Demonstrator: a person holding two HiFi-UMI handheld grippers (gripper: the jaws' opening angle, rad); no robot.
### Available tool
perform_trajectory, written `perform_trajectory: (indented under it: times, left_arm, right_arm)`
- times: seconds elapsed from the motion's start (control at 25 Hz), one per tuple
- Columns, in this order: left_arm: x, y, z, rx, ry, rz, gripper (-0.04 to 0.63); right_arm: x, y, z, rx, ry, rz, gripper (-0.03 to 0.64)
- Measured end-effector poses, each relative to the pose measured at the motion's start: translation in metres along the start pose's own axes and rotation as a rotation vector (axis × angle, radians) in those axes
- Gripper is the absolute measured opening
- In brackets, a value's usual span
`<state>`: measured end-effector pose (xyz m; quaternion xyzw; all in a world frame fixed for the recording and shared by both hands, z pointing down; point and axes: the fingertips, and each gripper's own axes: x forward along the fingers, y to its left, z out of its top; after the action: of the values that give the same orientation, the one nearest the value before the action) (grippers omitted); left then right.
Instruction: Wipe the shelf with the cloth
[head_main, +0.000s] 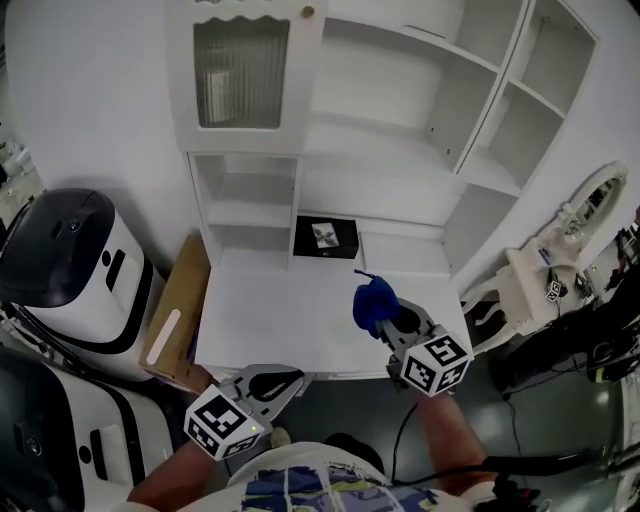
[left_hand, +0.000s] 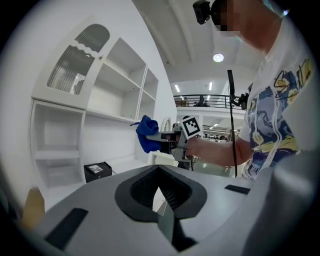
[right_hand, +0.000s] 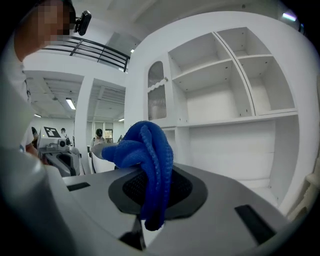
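Blue cloth (head_main: 372, 305) sits bunched in my right tongs (head_main: 386, 318), which are clenched on it. In the right gripper view I see the fabric pinched between the two jaws, with a knotted wad standing above them and a short tail hanging below. The cloth is up in the air over the right half of the white bench (head_main: 280, 325), near its front edge, and I cannot see it touching any surface.

My left tongs (head_main: 287, 379) are closed on nothing. The left gripper view shows the jaw tips meeting with only a thin sliver of light between them. These tongs hover just off the front left corner of the bench, well apart from the cloth, and point across towards the right tongs.

The white shelf unit (head_main: 400, 120) rises from the back of the bench, with open compartments of several sizes. A door with ribbed glass (head_main: 240, 72) closes the upper left section. A black box (head_main: 326, 237) rests at the back of the bench, tucked under the lowest shelf beside the narrow left column of cubbies.

Left of the bench, a brown cardboard box (head_main: 180, 310) leans against its side. Beyond that box stands a white machine with a dark top (head_main: 70, 255)
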<state>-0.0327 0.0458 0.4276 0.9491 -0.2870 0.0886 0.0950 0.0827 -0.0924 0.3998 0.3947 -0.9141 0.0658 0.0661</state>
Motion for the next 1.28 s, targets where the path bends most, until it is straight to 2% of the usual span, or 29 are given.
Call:
perform_trajectory:
  times: [0.2,0.36,0.64,0.8,1.04,1.16,1.28]
  left_arm:
    - [-0.007,0.02,0.01,0.002,-0.03,0.047,0.003]
    - [-0.014,0.042,0.017,-0.016,-0.056,0.133,0.003]
    - [-0.019,0.054,0.029,-0.032,-0.09,0.276,0.003]
    - [-0.026,0.067,0.022,-0.07,-0.085,0.371,0.003]
    - [-0.031,0.08,0.02,-0.111,-0.076,0.474,0.003]
    - [-0.027,0.086,0.018,-0.131,-0.069,0.498,0.003]
    - [-0.016,0.088,0.019,-0.124,-0.058,0.488,0.003]
  right_arm:
    - [0.059,-0.025,0.045,-0.033,-0.05,0.017,0.067]
    - [0.111,-0.039,0.082,-0.041,-0.104,0.054,0.067]
    - [0.196,-0.054,0.125,-0.015,-0.179,0.149,0.067]
    - [0.242,-0.064,0.133,0.039,-0.199,0.177,0.067]
    - [0.283,-0.081,0.138,0.123,-0.201,0.223,0.067]
    - [0.293,-0.084,0.133,0.147,-0.188,0.25,0.067]
    - [0.294,-0.089,0.132,0.155,-0.186,0.262,0.067]
